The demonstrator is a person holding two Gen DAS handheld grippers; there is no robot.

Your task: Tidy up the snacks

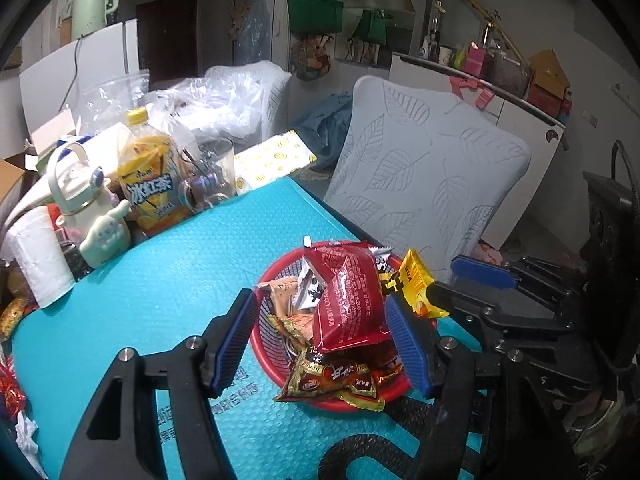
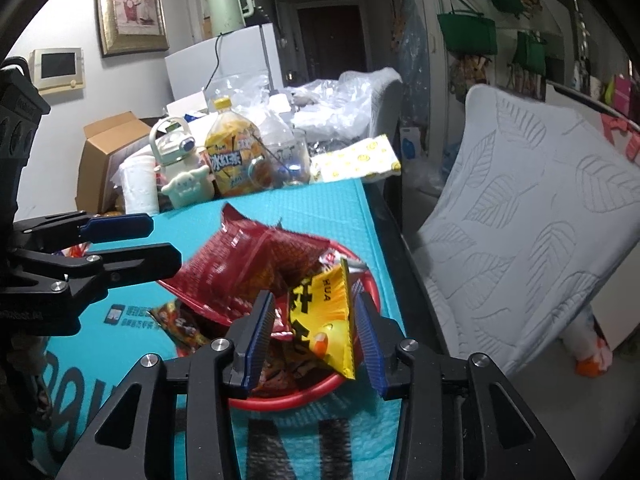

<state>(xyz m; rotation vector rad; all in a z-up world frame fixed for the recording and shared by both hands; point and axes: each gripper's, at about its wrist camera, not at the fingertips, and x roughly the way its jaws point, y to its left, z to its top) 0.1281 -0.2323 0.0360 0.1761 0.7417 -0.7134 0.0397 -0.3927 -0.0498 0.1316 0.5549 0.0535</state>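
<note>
A red mesh basket point(image 1: 320, 402) point(image 2: 280, 402) heaped with snack packets sits on the teal mat point(image 1: 180, 280) near its right edge. A big red packet point(image 1: 344, 300) point(image 2: 240, 264) lies on top of the heap. My left gripper point(image 1: 320, 300) point(image 2: 166, 240) hovers open above it, and its pads do not touch the packet. A yellow packet point(image 2: 320, 320) point(image 1: 416, 284) stands on edge at the basket's right side. My right gripper point(image 2: 316, 340) point(image 1: 440, 278) straddles it with small gaps at both pads. Brown wrappers point(image 1: 336, 384) spill over the near rim.
At the mat's far end stand an iced tea bottle point(image 1: 150, 184), a cream water bottle point(image 1: 92, 216), a paper roll point(image 1: 38, 256) and a glass mug point(image 1: 208, 176). A leaf-patterned cushion point(image 1: 420, 176) rises just past the right edge. Loose wrappers point(image 1: 8, 392) lie at the left.
</note>
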